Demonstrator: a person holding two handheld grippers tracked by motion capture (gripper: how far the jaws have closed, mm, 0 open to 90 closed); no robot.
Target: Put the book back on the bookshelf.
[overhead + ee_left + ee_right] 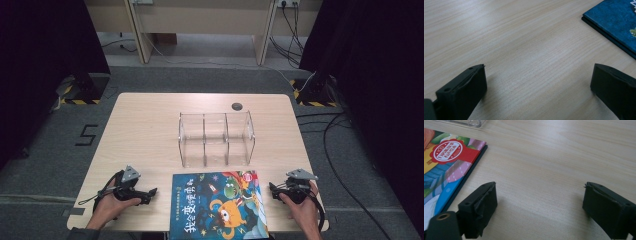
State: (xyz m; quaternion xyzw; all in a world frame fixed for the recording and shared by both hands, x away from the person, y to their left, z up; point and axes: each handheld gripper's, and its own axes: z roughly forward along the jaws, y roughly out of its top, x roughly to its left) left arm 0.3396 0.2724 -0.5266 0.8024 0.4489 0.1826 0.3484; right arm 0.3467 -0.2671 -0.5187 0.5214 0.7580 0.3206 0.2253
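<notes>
Left gripper (pixel 150 192): jaws wide apart, empty, on table (pixel 150 130) | picture book (pixel 219 206): flat between both tools, just beyond each | right gripper (pixel 274 189): jaws spread, empty | clear organizer (pixel 216 138): ahead, beyond book.

The pale, light-grained wooden table (pixel 145 130) has a smooth, faintly sheened top; the colourful children's picture book (pixel 219 206) has a glossy printed paper cover, blue with orange figures; the clear, glassy plastic three-compartment organiser (pixel 216 138) looks hard and shiny; the left gripper (pixel 537 82) and the right gripper (pixel 539 205) have matt black plastic jaws; the floor beyond is dull grey carpet (pixel 210 77).
</notes>
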